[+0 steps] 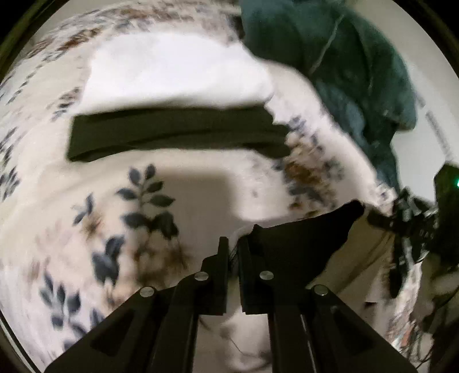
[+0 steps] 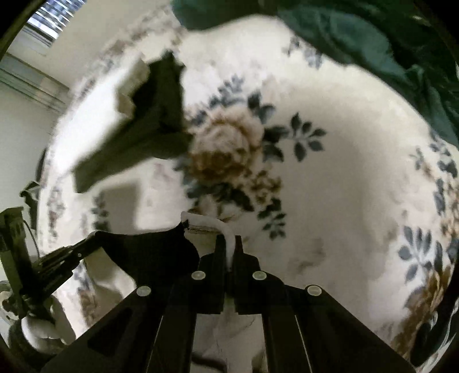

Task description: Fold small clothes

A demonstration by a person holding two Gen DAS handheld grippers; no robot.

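A small garment, black (image 1: 301, 235) along one edge and pale below it (image 1: 344, 275), hangs stretched between my two grippers above a floral bedspread (image 1: 86, 229). My left gripper (image 1: 233, 246) is shut on one corner of it. In the right wrist view my right gripper (image 2: 229, 244) is shut on its white edge (image 2: 212, 222). From there the black part (image 2: 149, 252) runs left to the left gripper (image 2: 83, 246). In the left wrist view the right gripper (image 1: 398, 221) shows at the far right, blurred.
A folded dark green garment (image 1: 178, 134) lies on a folded white one (image 1: 178, 74) farther up the bed; it is also in the right wrist view (image 2: 143, 137). A crumpled teal cloth (image 1: 344, 57) (image 2: 373, 37) lies at the far side. A window blind (image 2: 48, 20) shows beyond the bed.
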